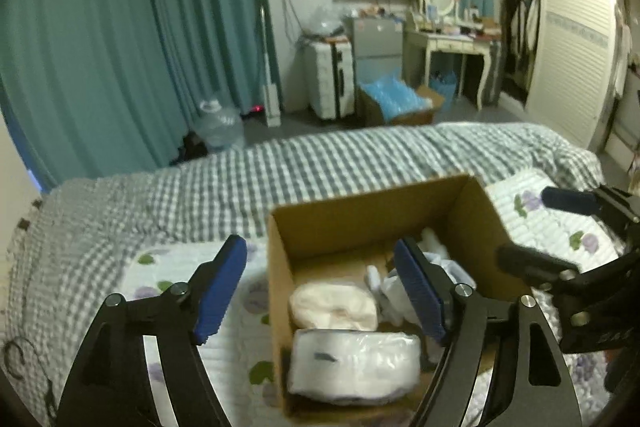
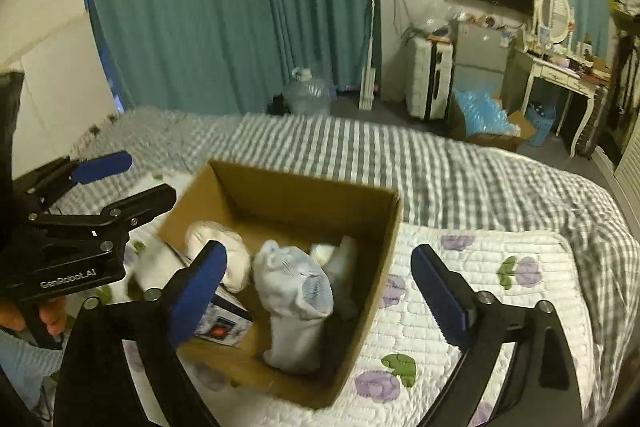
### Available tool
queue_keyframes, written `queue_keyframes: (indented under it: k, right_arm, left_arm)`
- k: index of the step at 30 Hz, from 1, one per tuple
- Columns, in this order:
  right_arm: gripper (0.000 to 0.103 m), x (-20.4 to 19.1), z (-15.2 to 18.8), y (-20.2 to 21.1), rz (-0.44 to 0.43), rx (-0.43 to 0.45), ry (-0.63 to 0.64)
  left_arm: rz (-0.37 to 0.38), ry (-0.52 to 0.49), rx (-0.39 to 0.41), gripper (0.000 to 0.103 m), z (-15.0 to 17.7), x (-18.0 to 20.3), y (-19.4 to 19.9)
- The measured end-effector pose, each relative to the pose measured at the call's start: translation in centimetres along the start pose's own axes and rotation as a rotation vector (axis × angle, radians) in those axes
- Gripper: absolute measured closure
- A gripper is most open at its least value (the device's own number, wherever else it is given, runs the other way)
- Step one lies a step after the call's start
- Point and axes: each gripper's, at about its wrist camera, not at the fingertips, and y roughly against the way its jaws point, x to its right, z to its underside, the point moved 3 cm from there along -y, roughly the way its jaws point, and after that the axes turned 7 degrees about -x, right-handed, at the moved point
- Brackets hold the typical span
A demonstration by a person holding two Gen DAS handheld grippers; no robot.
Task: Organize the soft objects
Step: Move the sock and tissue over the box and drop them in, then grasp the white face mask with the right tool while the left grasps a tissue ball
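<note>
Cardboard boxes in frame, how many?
2. One open cardboard box sits on the floral quilt between both tongs, holding soft items. A second box, filled with blue plastic, stands on the floor beyond the bed. Others may be hidden.

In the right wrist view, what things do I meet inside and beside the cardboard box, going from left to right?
Left hand-held gripper → cream rolled cloth → light blue sock → right wall of the cardboard box → white floral quilt.
</note>
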Motion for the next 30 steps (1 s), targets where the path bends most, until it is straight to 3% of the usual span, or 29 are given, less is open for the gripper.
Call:
queue_keyframes:
  k: [5, 11, 17, 21, 26, 30]
  right_arm:
    - [0.001, -1.0, 0.6, 6.5, 0.086, 0.108, -0.006]
    - [0.0, -3.3, 1.6, 13.0, 0.135, 0.143, 0.026]
    - [0.0, -5.1, 4.6, 16.2, 0.16, 0.121, 0.036]
    - [0.0, -5.4, 8.5, 14.5, 0.115, 0.064, 0.012]
    - [0.0, -4.8, 15.0, 7.8, 0.036, -0.111, -0.104]
    - [0.0, -5.0, 18.9, 2.6, 0.064, -0.24, -0.109]
  left_arm:
    - [-0.03, -0.025, 0.073, 0.002, -0.4, 0.0, 4.8]
    - [-0.059, -0.02, 0.178, 0.0, 0.9, -0.1, 11.7]
    - [-0.071, 0.007, 0.176, 0.0, 4.1, -0.2, 16.0]
    - [-0.076, 0.048, 0.136, 0.0, 7.4, -0.6, 16.2]
    - [-0.062, 0.138, 0.045, 0.0, 11.9, -0.4, 13.6]
    - [-0.064, 0.192, -0.023, 0.0, 15.4, 0.4, 10.2]
